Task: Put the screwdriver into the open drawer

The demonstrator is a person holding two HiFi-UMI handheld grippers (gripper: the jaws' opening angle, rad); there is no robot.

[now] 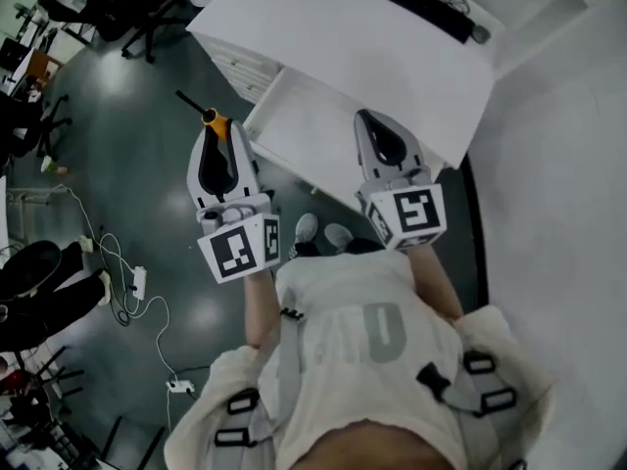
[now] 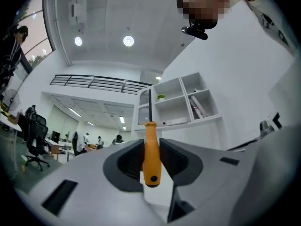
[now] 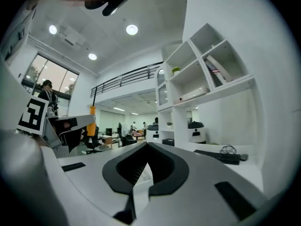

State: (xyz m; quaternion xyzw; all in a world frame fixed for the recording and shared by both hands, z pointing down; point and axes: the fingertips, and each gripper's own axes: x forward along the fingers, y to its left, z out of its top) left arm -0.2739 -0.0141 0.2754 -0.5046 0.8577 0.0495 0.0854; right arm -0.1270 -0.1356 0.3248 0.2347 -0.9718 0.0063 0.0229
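Note:
The screwdriver [image 1: 209, 117] has an orange handle and a thin black shaft that points up-left over the dark floor. My left gripper [image 1: 215, 133] is shut on that handle, left of the open white drawer [image 1: 294, 130]. In the left gripper view the orange handle [image 2: 151, 154] stands upright between the two pads, its shaft rising above them. My right gripper [image 1: 368, 117] hovers over the drawer's right end, near the white desk [image 1: 362, 47]. Its jaws [image 3: 146, 148] are together with nothing between them. The right gripper view also catches the orange handle [image 3: 92, 110] at the left.
A black keyboard [image 1: 411, 3] lies on the desk. Closed drawers [image 1: 240, 67] sit below the desk's left end. Cables and a power strip [image 1: 138, 282] trail over the floor at left, near office chairs [image 1: 137, 3]. White wall shelves [image 2: 181, 102] show ahead.

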